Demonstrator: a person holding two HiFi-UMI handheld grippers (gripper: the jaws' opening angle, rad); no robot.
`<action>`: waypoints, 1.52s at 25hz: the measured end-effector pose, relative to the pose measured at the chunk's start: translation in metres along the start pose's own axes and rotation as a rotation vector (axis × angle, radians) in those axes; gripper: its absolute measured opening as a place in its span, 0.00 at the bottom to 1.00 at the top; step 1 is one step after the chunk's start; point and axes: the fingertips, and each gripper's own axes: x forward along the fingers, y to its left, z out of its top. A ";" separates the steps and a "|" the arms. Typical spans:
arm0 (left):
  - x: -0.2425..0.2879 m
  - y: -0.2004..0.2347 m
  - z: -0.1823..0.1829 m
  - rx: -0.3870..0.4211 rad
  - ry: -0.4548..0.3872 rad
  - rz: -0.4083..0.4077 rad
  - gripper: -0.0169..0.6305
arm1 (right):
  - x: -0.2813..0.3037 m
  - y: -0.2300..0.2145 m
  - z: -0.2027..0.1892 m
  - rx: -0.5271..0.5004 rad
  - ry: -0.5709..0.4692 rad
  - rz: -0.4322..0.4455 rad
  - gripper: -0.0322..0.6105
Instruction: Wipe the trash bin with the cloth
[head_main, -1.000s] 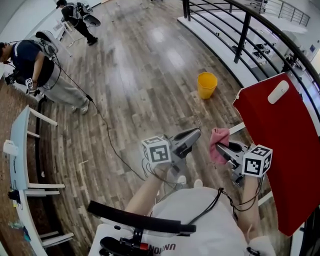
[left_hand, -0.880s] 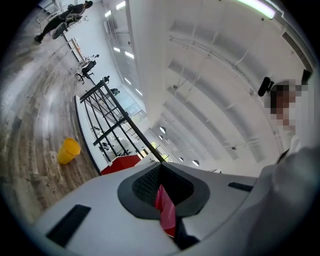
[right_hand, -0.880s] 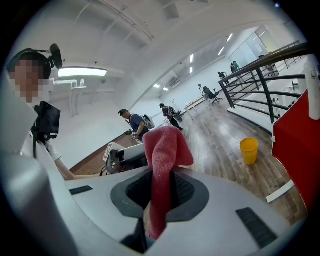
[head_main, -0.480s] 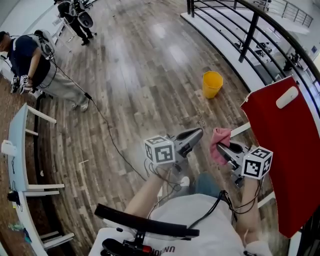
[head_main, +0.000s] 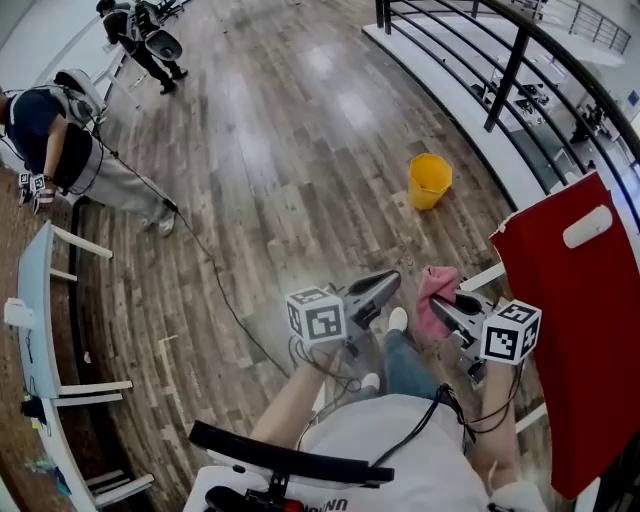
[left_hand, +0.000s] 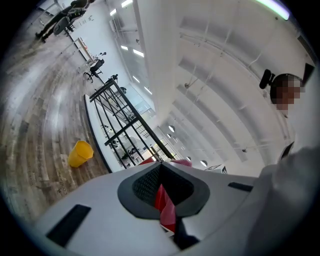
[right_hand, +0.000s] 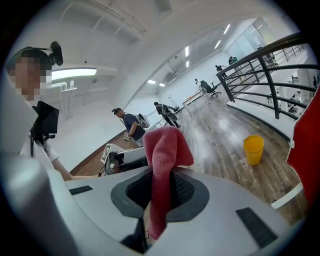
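Both grippers advanced w/ operator toward trash bin (head_main: 430, 181) (yellow, well ahead on floor). Right gripper (head_main: 443, 304) clamps cloth (head_main: 434, 288) ready for wiping; left gripper (head_main: 388, 283) closed, apparently empty.

The trash bin (head_main: 429, 180) is seen as a small yellow bin with an open top, stood upright on the wooden floor (head_main: 280, 180). It is placed well apart from the red board (head_main: 570, 340), beyond the board's upper left corner in the head view. The cloth (right_hand: 162, 150) is a pink-red piece of towelling, pinched between the closed jaws of the right gripper (right_hand: 160, 190). Its upper end is bunched and folded over above the jaws. It is held near the red board's left edge.
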 end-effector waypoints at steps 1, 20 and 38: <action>0.007 0.007 0.005 -0.003 0.008 0.007 0.03 | 0.004 -0.009 0.008 0.011 0.007 0.007 0.13; 0.141 0.123 0.124 -0.045 0.076 0.015 0.03 | 0.057 -0.173 0.145 0.073 0.012 -0.072 0.13; 0.220 0.264 0.225 -0.020 0.413 -0.145 0.03 | 0.157 -0.279 0.219 0.335 -0.126 -0.342 0.13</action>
